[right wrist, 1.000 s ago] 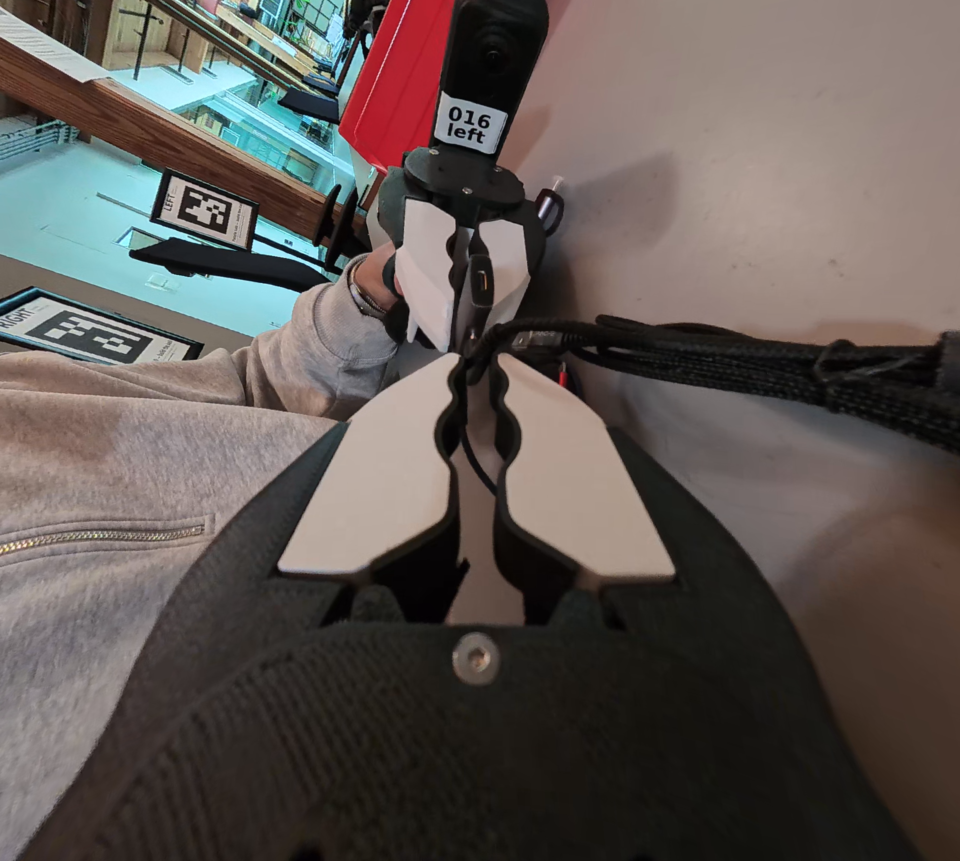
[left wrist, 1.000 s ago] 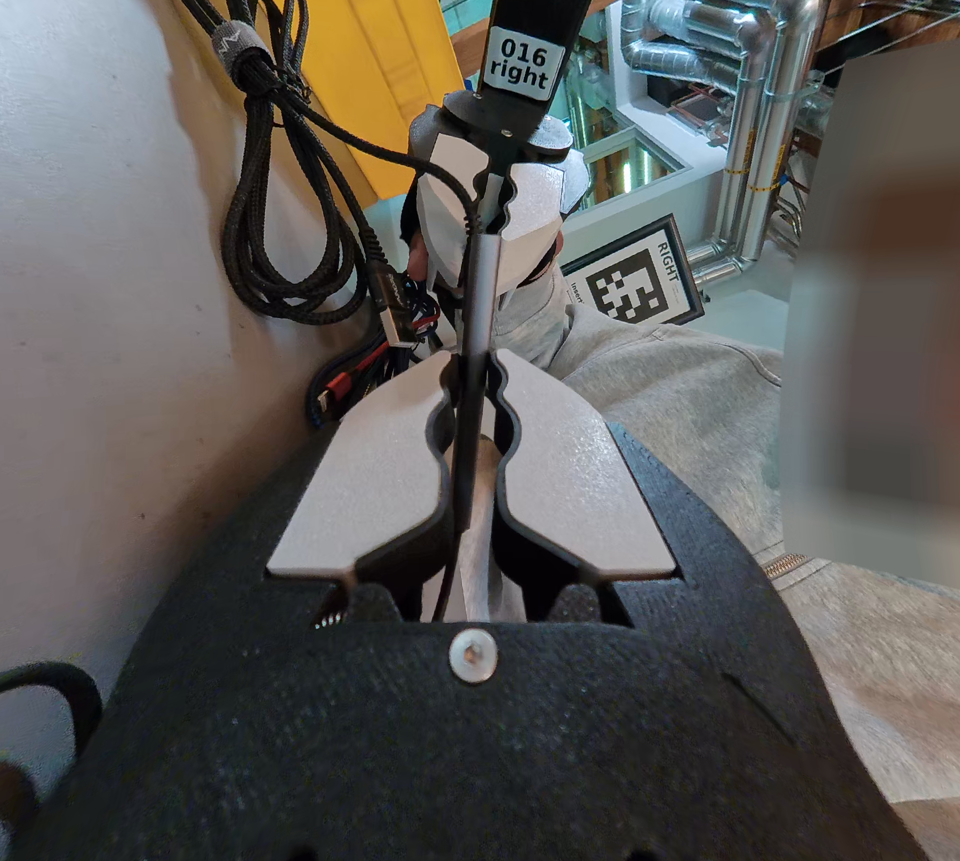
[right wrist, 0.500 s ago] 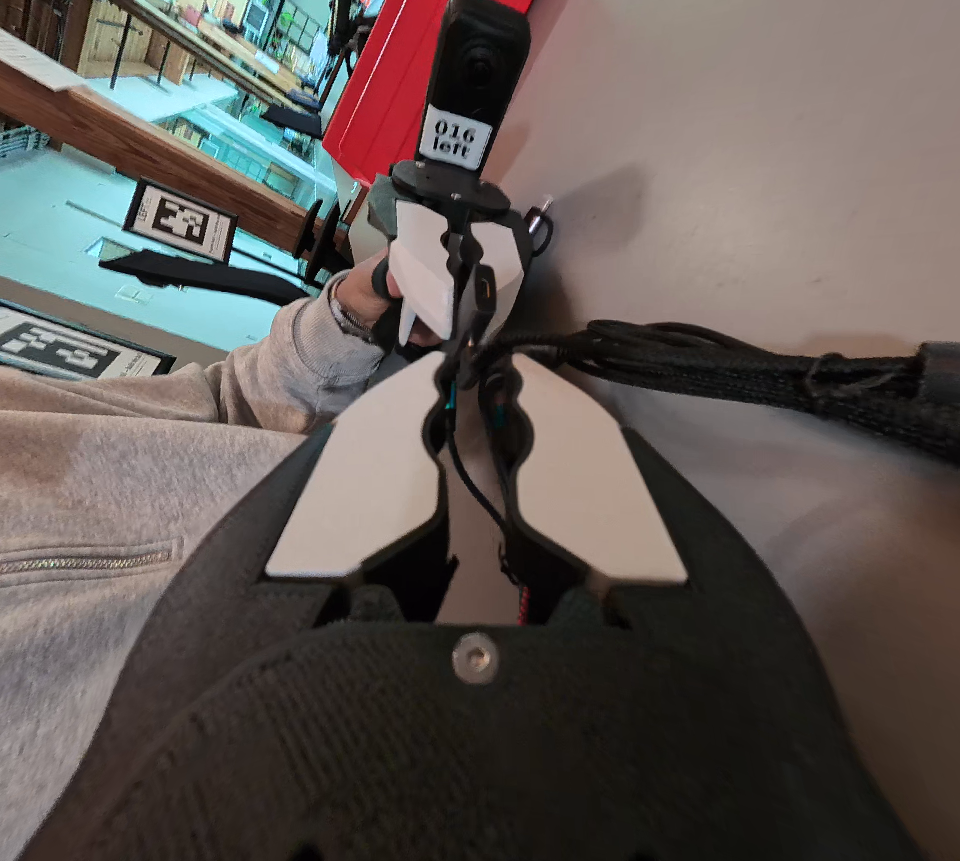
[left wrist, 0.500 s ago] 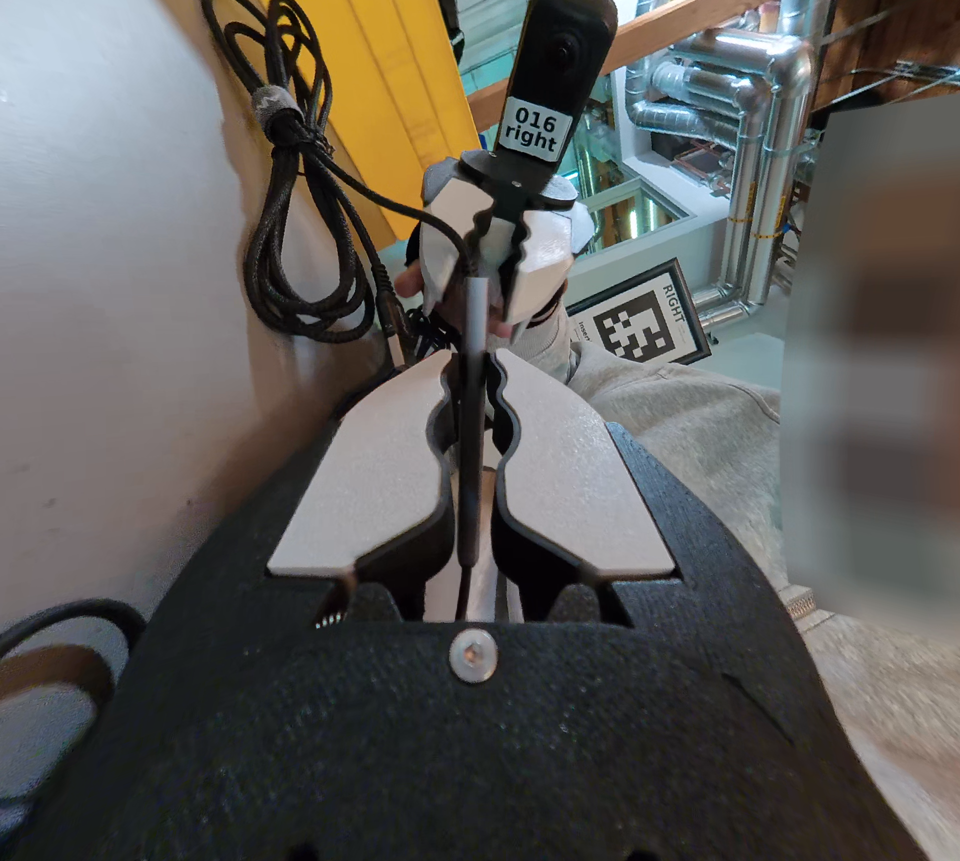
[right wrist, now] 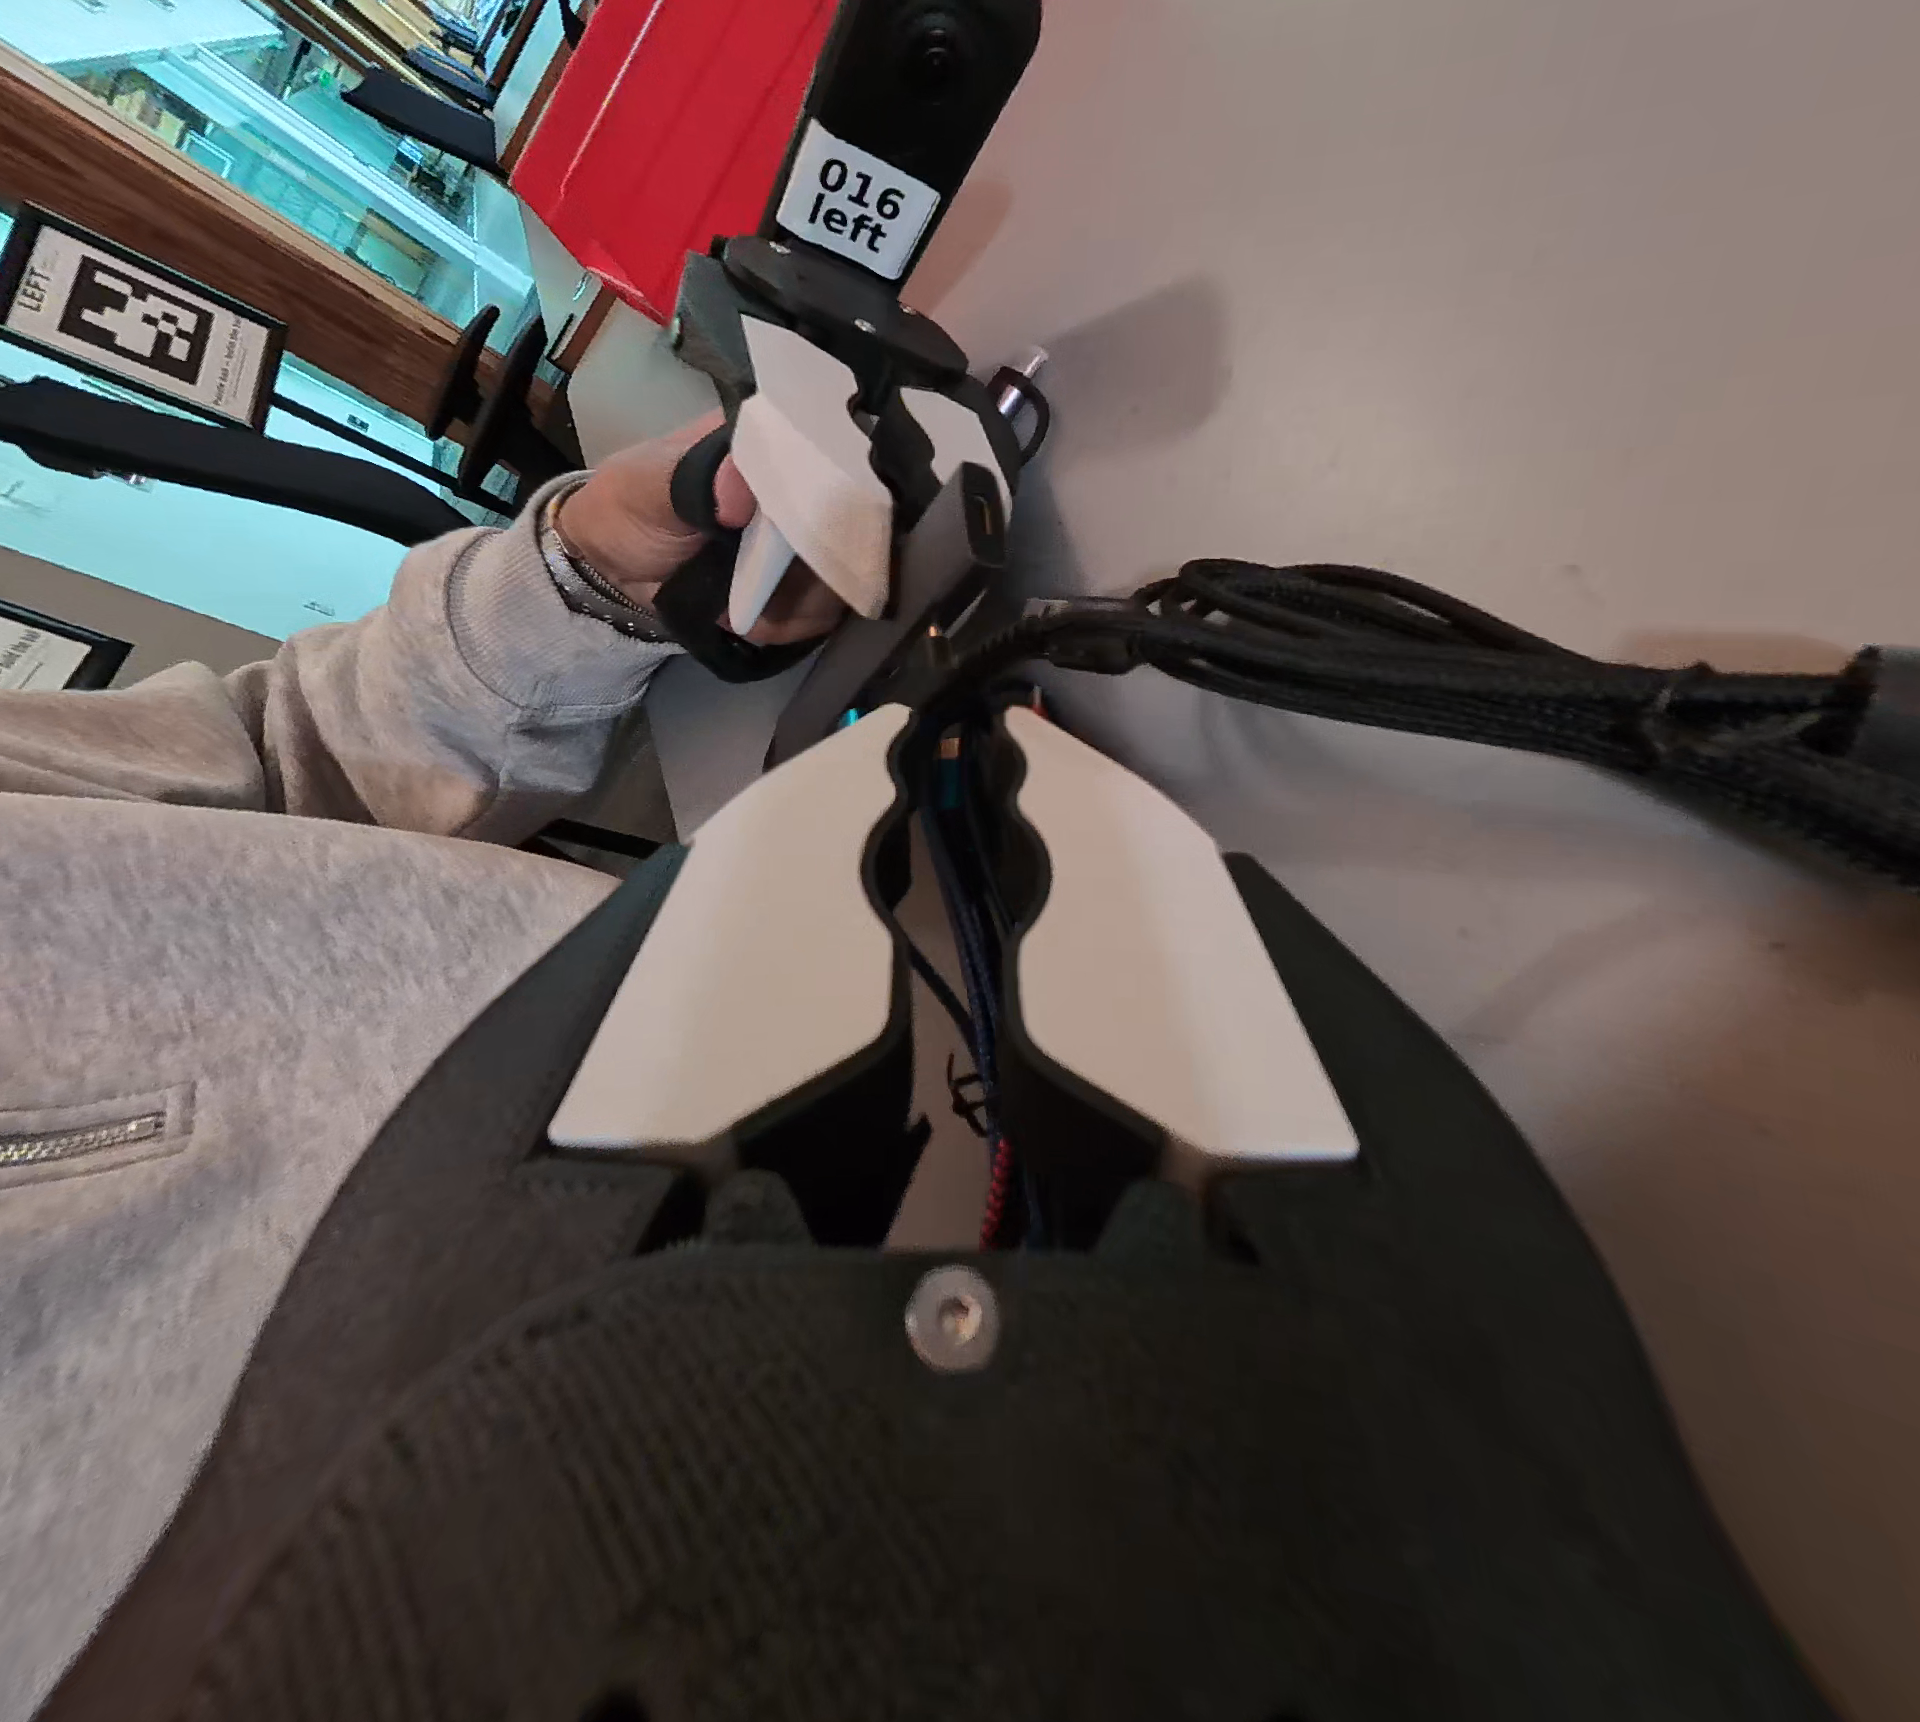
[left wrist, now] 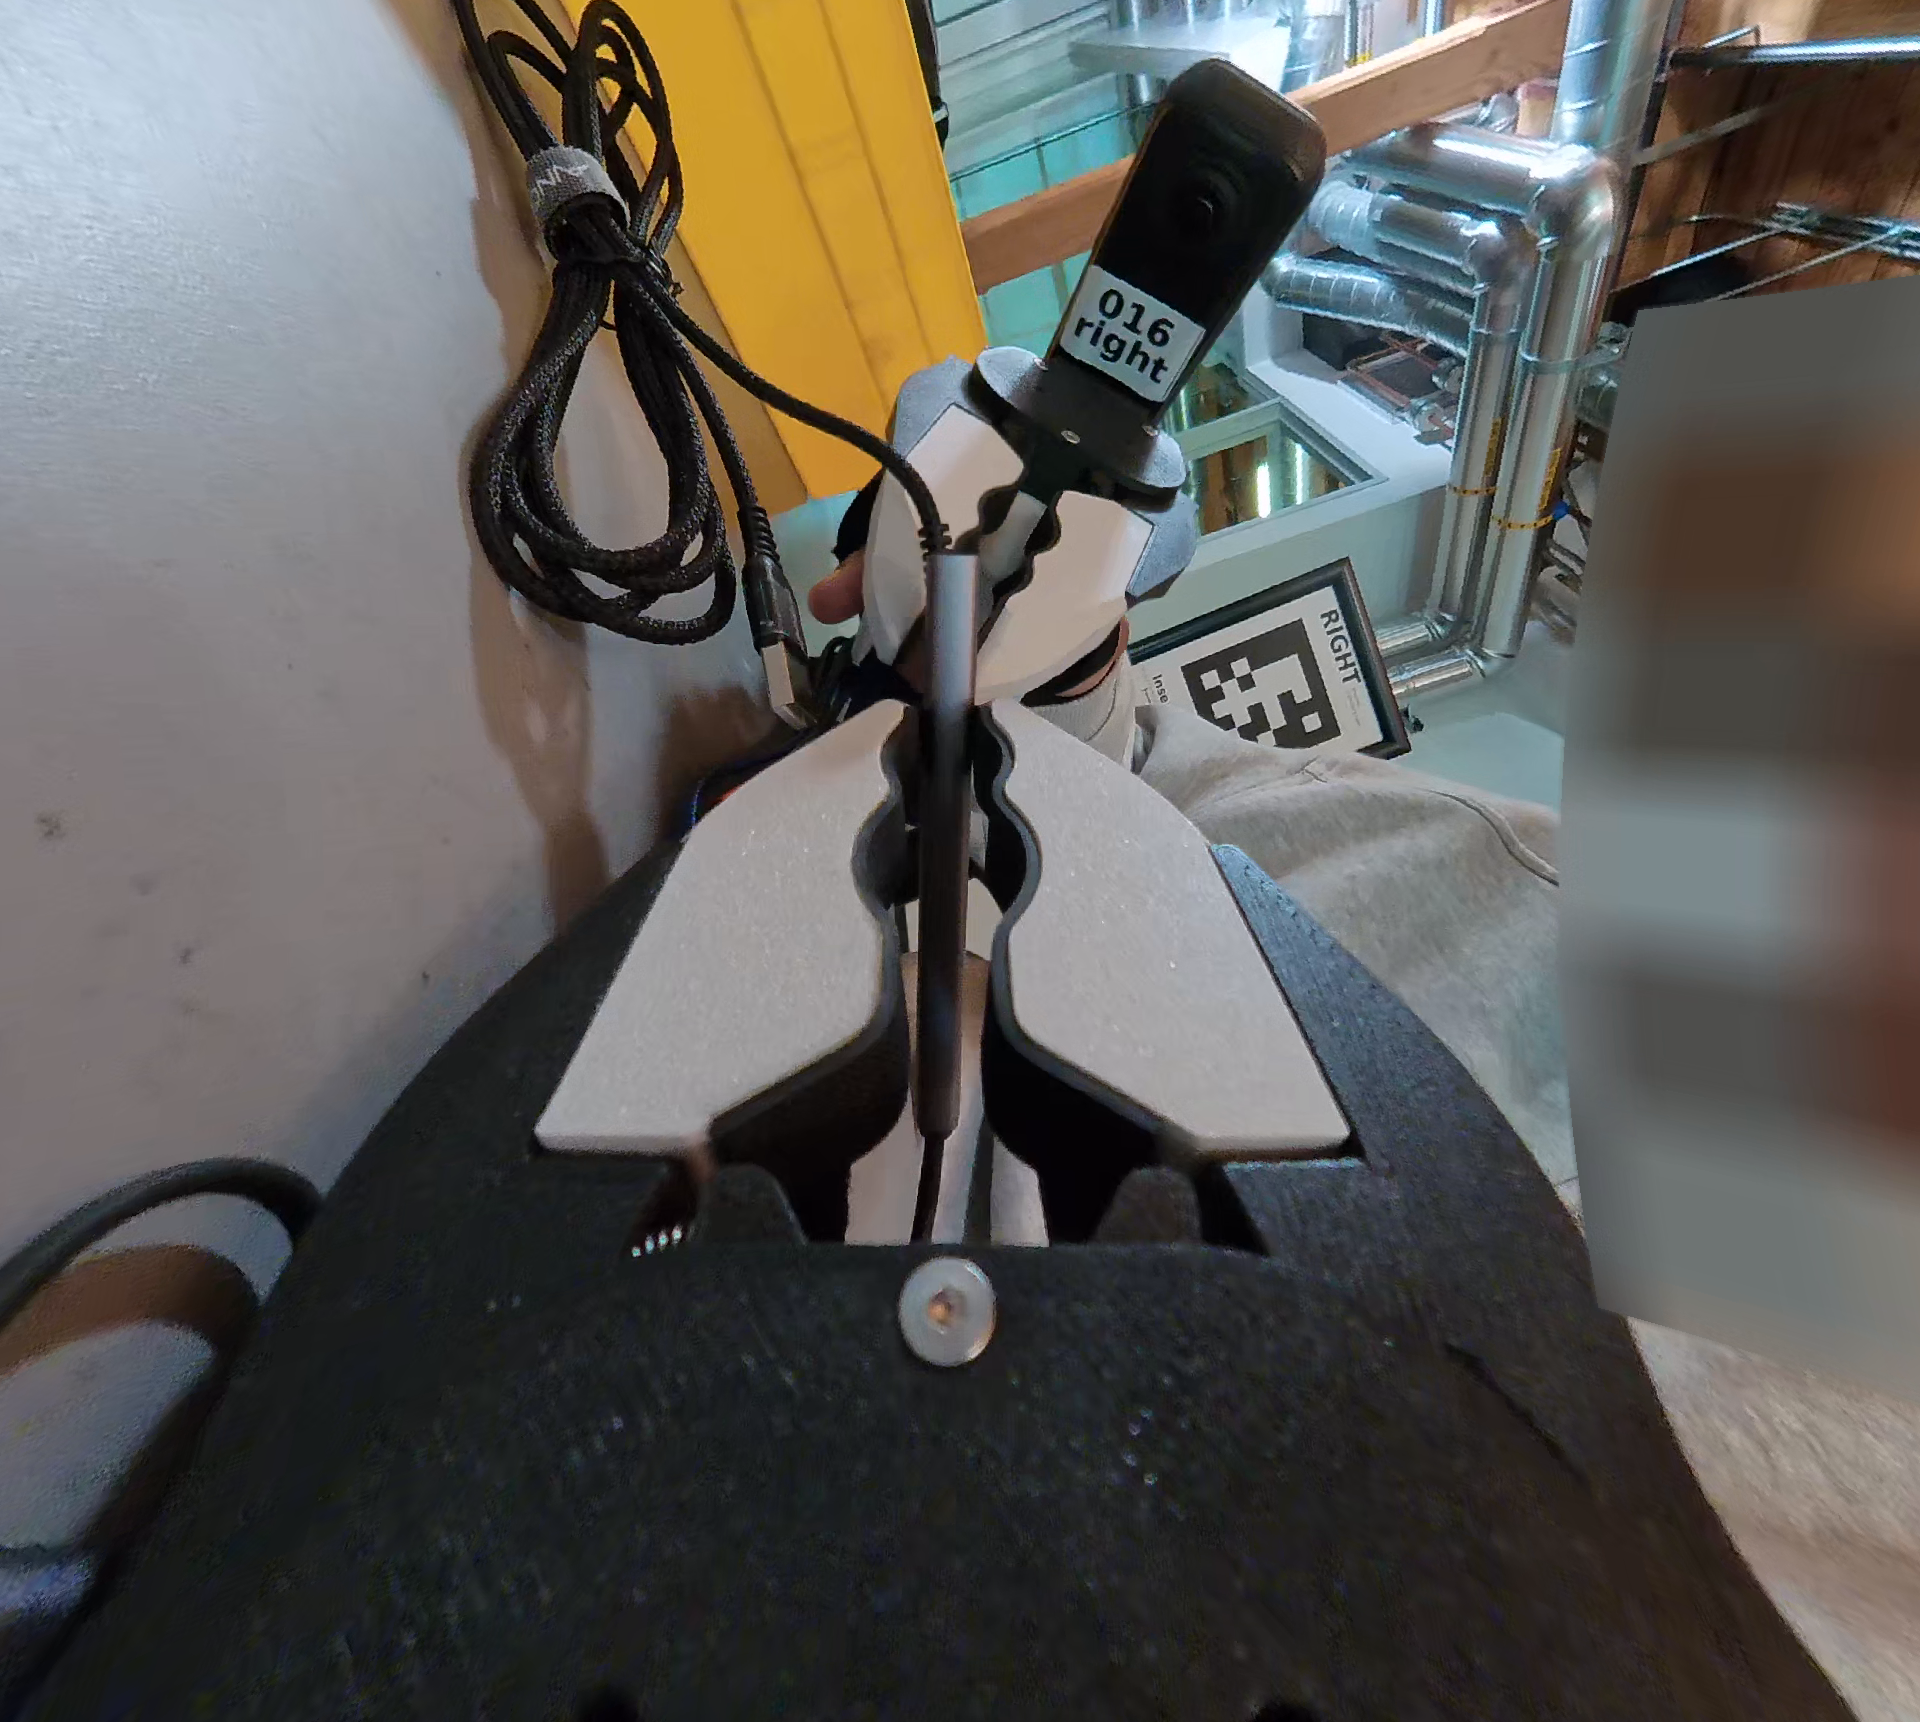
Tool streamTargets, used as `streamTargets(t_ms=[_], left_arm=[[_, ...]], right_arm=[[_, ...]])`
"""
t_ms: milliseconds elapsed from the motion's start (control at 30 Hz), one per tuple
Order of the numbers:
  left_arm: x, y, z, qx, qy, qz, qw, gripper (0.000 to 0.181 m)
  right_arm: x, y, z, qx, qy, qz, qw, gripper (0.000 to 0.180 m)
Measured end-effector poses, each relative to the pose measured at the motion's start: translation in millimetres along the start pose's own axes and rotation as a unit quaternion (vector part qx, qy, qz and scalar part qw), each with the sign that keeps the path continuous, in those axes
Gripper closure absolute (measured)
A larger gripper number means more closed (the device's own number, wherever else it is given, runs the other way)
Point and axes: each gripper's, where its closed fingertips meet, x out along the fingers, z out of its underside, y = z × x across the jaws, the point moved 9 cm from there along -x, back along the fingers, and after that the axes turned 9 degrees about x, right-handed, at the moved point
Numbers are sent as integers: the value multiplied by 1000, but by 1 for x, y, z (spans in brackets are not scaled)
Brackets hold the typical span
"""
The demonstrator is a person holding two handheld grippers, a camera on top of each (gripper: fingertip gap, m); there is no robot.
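Note:
My left gripper (left wrist: 948, 722) is shut on a slim grey adapter (left wrist: 948, 841), gripped edge-on, with a thin cable leaving its near end. The adapter's far end reaches my right gripper (left wrist: 971, 560), which faces the left one. A thin black cable runs from a tied black braided bundle (left wrist: 582, 446) to that end. In the right wrist view my right gripper (right wrist: 956, 716) has its jaws close together with dark cables between them. The left gripper (right wrist: 920, 519) holds the adapter (right wrist: 862, 664) just beyond, beside the bundle (right wrist: 1455, 664).
The grey table (left wrist: 208, 529) carries a yellow panel (left wrist: 748, 62); a red panel (right wrist: 748, 10) stands on it in the right wrist view. A person's grey sleeve (right wrist: 208, 841) fills the left. Framed marker boards (left wrist: 1268, 675) (right wrist: 135, 316) stand behind. A brown object with a black cord (left wrist: 104, 1309) lies near. Left and right tips are no more than a few centimetres apart.
Both grippers have drawn back from the cable bundle, which looks smaller and farther. The left gripper has tilted sideways in the right wrist view, showing the hand. Coloured cables now show between the right fingers.

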Motion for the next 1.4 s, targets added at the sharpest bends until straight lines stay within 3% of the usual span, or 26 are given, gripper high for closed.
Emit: streamTargets(t_ms=[267, 533, 767, 1400], left_arm=[[0, 0, 0, -4, -2, 10, 1000, 171], [-1, 1, -1, 2, -8, 29, 1000, 171], [-1, 1, -1, 7, -13, 24, 1000, 171], [4, 2, 2, 24, -38, 4, 999, 171]], right_arm=[[2, 0, 0, 14, 9, -31, 999, 171], [0, -5, -2, -35, 22, -29, 999, 171], [0, -13, -1, -115, 22, 18, 993, 170], [5, -16, 3, -143, 15, 34, 989, 170]])
